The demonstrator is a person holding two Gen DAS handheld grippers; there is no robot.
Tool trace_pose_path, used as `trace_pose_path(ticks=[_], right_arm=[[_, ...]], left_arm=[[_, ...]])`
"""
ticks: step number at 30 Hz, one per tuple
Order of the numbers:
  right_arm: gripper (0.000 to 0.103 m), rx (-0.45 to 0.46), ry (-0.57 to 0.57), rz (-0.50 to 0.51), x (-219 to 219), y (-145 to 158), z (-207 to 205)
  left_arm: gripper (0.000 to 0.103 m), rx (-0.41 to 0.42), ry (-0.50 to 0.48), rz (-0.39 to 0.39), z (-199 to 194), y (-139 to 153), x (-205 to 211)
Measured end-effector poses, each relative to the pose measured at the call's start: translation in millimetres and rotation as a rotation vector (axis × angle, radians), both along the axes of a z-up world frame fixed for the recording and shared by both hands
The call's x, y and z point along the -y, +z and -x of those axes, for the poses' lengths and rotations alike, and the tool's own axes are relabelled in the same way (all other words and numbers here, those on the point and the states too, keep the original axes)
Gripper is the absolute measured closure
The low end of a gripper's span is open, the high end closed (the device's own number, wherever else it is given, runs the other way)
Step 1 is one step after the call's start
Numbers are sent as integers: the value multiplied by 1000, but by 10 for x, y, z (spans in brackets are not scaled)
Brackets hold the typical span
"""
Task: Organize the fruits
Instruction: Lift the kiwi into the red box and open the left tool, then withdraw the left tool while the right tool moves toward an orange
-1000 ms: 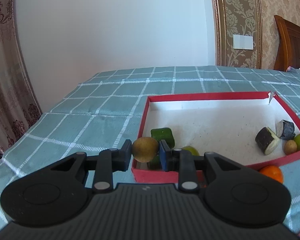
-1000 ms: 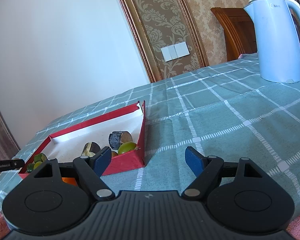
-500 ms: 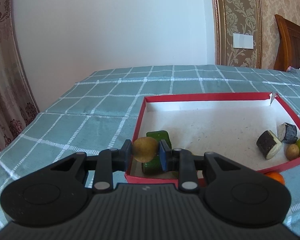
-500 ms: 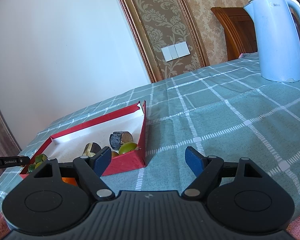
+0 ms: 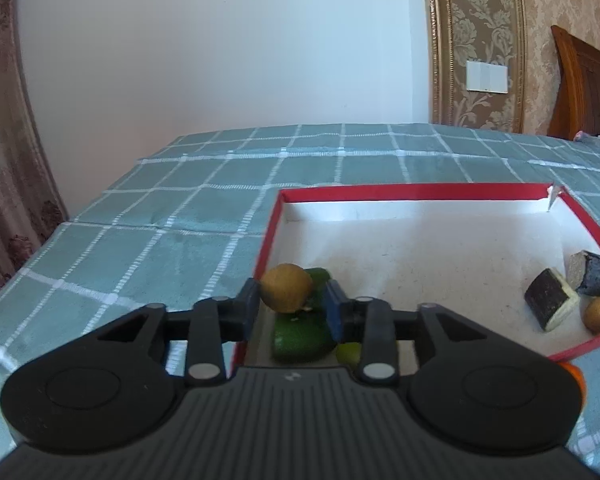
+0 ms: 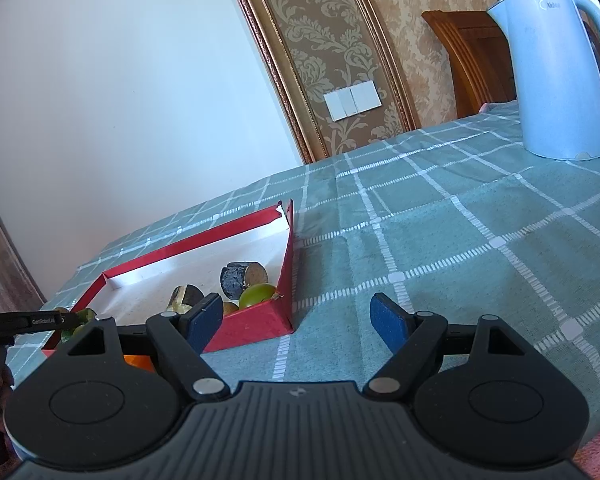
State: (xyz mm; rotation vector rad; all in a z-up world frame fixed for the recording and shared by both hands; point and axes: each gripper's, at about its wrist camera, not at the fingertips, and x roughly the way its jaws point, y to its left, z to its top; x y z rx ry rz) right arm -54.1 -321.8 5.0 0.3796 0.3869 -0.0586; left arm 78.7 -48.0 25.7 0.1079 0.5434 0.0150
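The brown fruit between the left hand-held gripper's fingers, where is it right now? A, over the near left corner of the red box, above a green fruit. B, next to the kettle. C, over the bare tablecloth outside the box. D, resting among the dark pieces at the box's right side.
A: the brown fruit sits between the left hand-held gripper fingers inside the red box rim, above the green fruit.

Left wrist cam: close over near-left corner of shallow red-rimmed cardboard tray [image 5: 420, 197]. Right wrist cam: farther back (tray's right end); both share it.
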Motion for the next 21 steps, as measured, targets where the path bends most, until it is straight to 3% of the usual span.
trace_pose_path(ticks=[11, 12, 15, 21], right_arm=[[22, -5, 7, -21, 51, -9, -12], [22, -5, 7, -22, 55, -10, -14], [22, -3, 4, -24, 56, -10, -9], [22, -1, -2, -29, 71, -11, 2]], left_arm=[[47, -1, -16, 2, -53, -24, 75], [42, -1, -21, 7, -42, -16, 78], [8, 36, 18, -36, 32, 17, 110], [5, 69, 52, -32, 199, 103, -82]])
